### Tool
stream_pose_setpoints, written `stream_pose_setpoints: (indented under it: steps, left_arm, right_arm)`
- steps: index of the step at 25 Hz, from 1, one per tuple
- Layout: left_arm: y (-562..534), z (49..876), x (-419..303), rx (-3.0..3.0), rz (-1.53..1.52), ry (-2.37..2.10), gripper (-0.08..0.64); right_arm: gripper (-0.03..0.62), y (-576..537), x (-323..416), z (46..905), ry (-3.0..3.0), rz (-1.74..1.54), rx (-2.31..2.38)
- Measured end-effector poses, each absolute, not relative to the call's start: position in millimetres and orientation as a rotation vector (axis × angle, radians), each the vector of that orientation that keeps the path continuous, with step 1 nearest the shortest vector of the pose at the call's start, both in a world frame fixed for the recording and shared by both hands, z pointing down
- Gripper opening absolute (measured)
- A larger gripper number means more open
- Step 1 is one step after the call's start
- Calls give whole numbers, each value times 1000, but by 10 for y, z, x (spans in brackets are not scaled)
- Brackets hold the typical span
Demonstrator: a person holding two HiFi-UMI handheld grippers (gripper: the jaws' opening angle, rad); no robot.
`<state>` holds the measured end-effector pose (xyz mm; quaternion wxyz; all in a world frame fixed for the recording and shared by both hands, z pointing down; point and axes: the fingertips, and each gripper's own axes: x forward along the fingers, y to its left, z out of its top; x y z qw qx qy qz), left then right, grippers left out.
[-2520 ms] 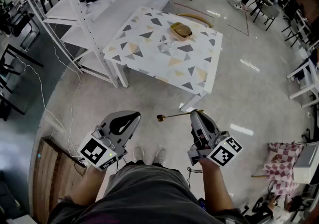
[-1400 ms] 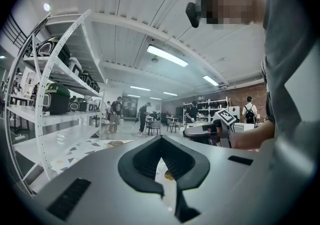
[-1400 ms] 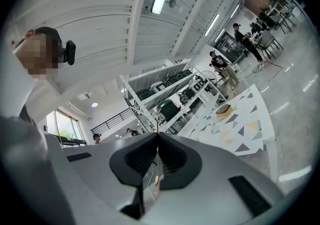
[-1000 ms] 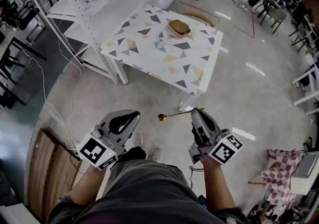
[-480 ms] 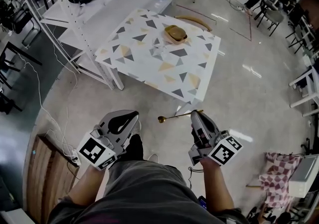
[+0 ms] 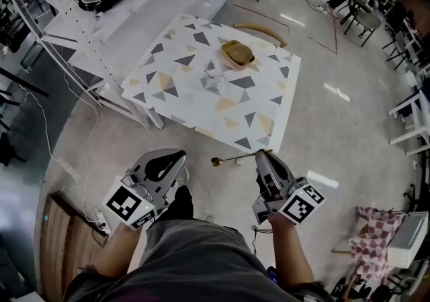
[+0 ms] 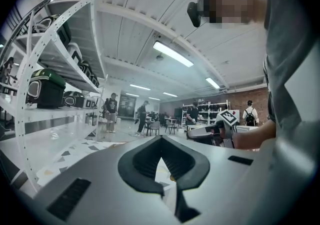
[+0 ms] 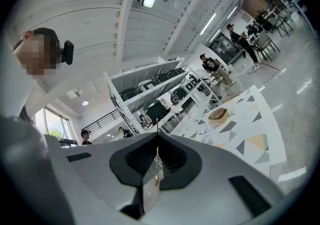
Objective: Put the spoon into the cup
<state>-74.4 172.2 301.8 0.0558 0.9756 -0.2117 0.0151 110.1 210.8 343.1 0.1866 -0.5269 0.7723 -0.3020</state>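
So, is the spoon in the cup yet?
Not yet. Done: the spoon is picked up, the right gripper shut on its handle. In hand: it is held in the air above the floor, short of the table. Left: reach the table and put the spoon into what looks like the clear cup beside the wooden bowl.

The spoon's [image 6: 232, 158] handle vanished between the right gripper's [image 6: 262, 154] jaws; a clear object [image 6: 213, 80] on the table [image 6: 269, 103] was too small to identify.
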Motion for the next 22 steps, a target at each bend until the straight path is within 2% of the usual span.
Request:
stream_pose_setpoints:
  steps: [22]
  left_arm:
    - [-505,3095,-983,2926,50,-509,15]
  right_arm:
    - [23,35,819,3425,2106,-886,-1602]
